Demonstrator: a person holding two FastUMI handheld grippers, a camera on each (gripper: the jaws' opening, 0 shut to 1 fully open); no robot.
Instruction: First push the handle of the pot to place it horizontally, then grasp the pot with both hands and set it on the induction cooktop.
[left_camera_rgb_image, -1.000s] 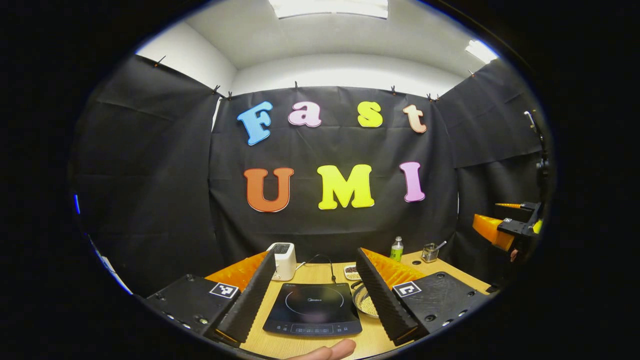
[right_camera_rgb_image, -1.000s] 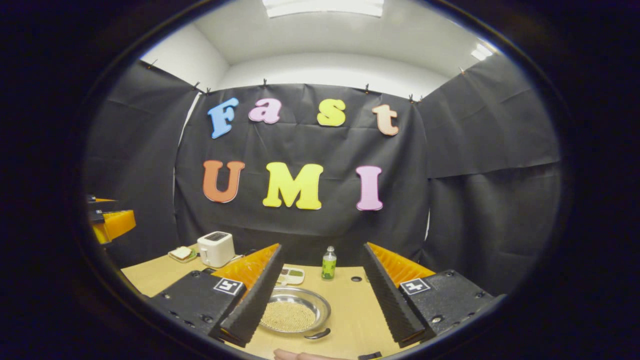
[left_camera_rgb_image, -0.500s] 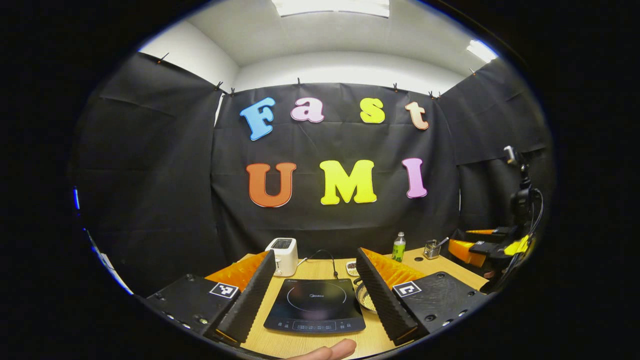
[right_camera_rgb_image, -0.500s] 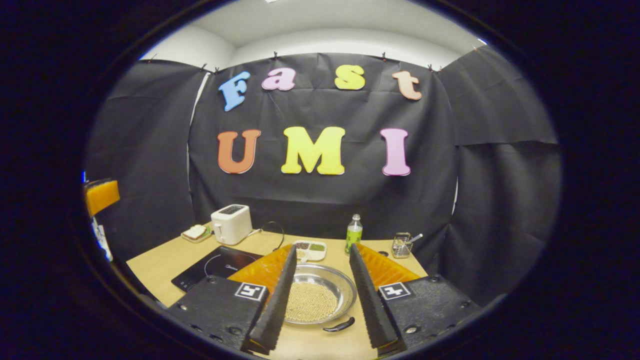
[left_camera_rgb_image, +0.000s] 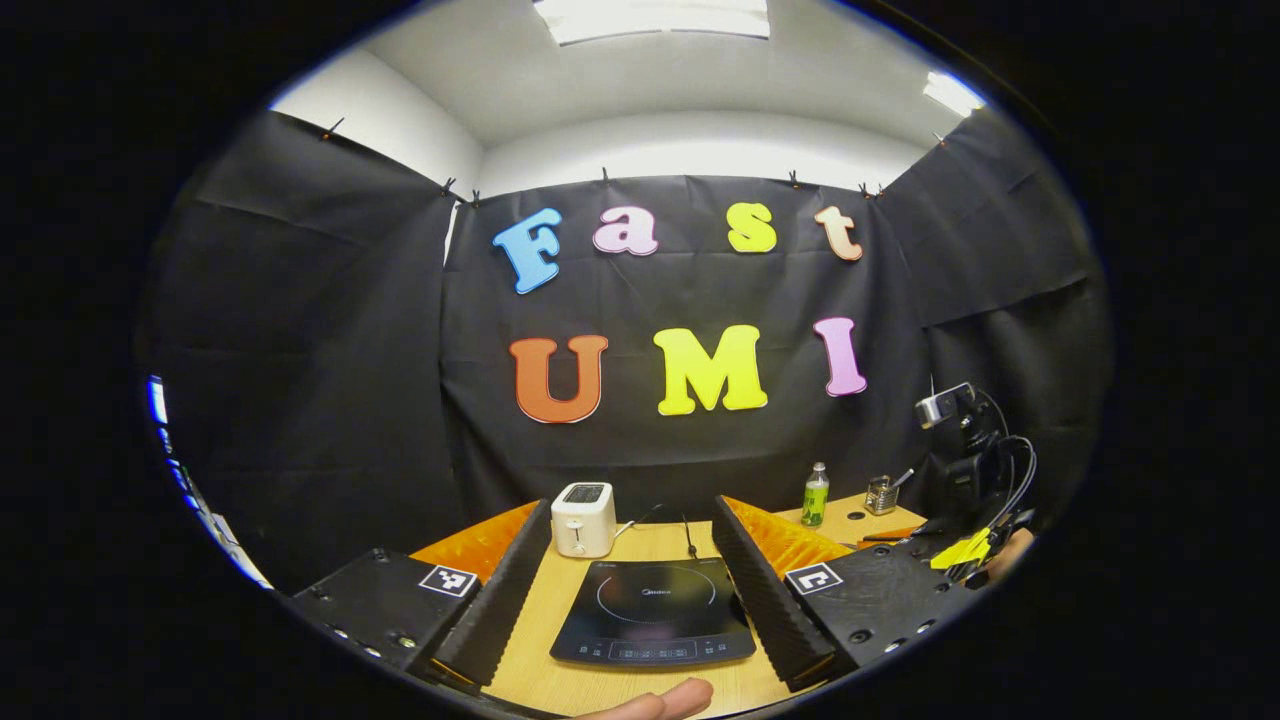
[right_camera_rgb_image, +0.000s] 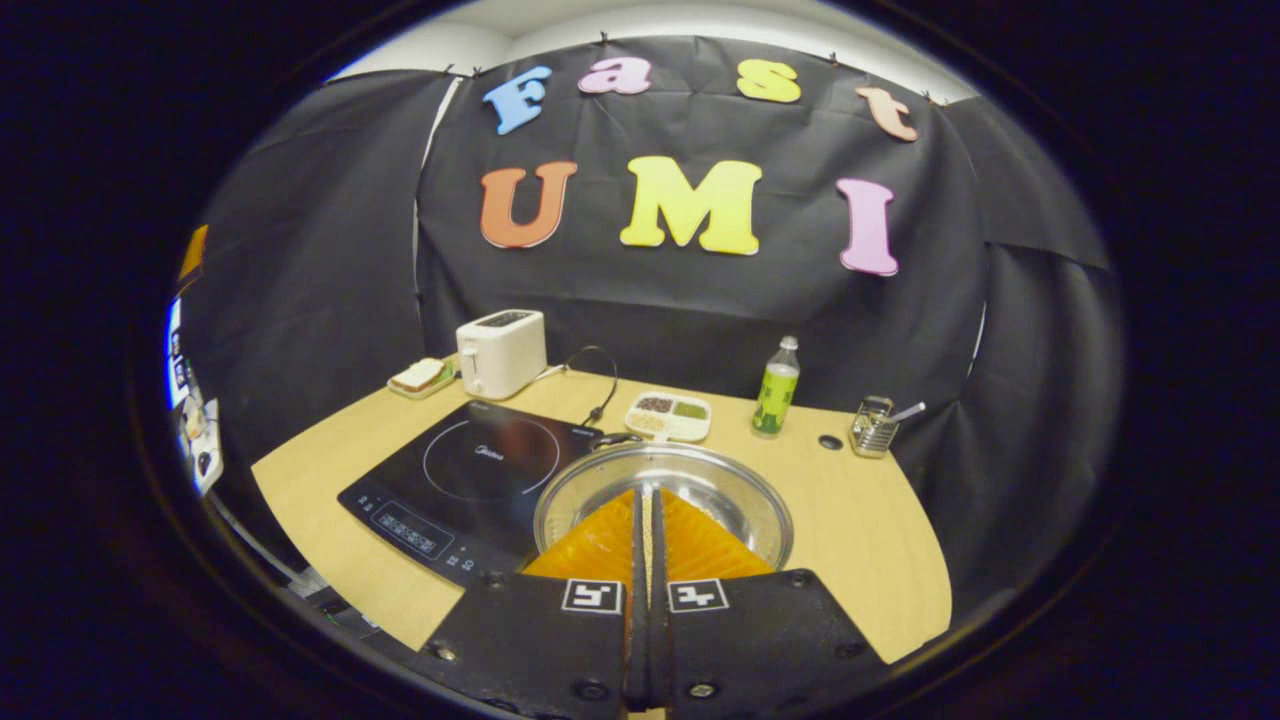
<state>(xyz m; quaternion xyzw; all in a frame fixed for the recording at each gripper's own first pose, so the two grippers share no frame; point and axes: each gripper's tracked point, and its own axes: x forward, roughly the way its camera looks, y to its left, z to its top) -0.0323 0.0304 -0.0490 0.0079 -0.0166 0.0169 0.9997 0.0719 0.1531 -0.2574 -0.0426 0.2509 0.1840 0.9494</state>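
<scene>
Over the near rim of the pot (right_camera_rgb_image: 664, 468) my right gripper (right_camera_rgb_image: 645, 500) is pitched down toward the table (right_camera_rgb_image: 860, 520), its two fingers brought together with hardly a slit between them and nothing clamped; their tips point into the bowl of the pot; in the left gripper view the same tool appears at the right edge as a dark body with cables and a yellow part, and part of my hand (left_camera_rgb_image: 1005, 552) shows behind it. My left gripper (left_camera_rgb_image: 632, 540) is held level and higher off the table, its fingers spread wide apart and holding nothing; a fingertip (left_camera_rgb_image: 665, 700) of mine pokes in at the bottom of that view.

The pot sits on the table just right of the induction cooktop (right_camera_rgb_image: 470, 475), its left edge touching or overlapping the cooktop's corner, I cannot tell which; my closed fingers cover the near half of the pot, so I cannot make out its handle; the grainy contents show only as a pale patch beside the fingers.

Behind the pot lies a small divided tray (right_camera_rgb_image: 668, 416); right of that stand a green bottle (right_camera_rgb_image: 776, 386) and a wire holder (right_camera_rgb_image: 874, 428) with something sticking out of it; behind the cooktop are a white toaster (right_camera_rgb_image: 501, 351), its cord looping toward the pot, and a plate with bread (right_camera_rgb_image: 420, 376) just left of the toaster.
</scene>
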